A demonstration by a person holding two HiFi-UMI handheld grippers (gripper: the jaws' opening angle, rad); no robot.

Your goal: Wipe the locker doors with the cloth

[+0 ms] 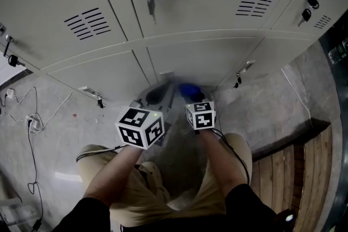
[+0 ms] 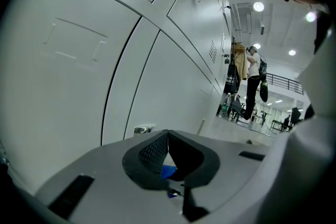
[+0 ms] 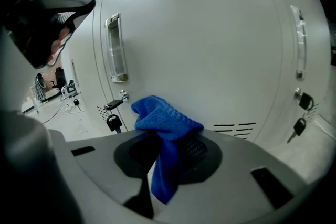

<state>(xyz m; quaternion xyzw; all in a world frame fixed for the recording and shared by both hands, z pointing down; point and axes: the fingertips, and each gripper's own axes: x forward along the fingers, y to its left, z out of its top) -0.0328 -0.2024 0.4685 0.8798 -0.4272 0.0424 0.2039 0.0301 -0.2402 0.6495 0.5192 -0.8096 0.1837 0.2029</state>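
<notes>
Blue cloth is pinched in the jaws of the right gripper, its bunched end pointing straight at the lower locker door close ahead, contact unclear. The left gripper, jaws pressed together on nothing, hangs just beside it.

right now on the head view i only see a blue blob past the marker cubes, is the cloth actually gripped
Observer: Yes. The right gripper view shows the right hand-held gripper shut on the blue cloth, which bunches above the jaws and hangs down between them.
Operator: and the left one
Observer: The left hand-held gripper has its jaws closed tip to tip with nothing clamped between the tips, and it faces a plain locker door.
Operator: is the cloth touching a door
Observer: Contact can't be judged. The right gripper view shows a door with a vertical handle beyond the cloth.
</notes>
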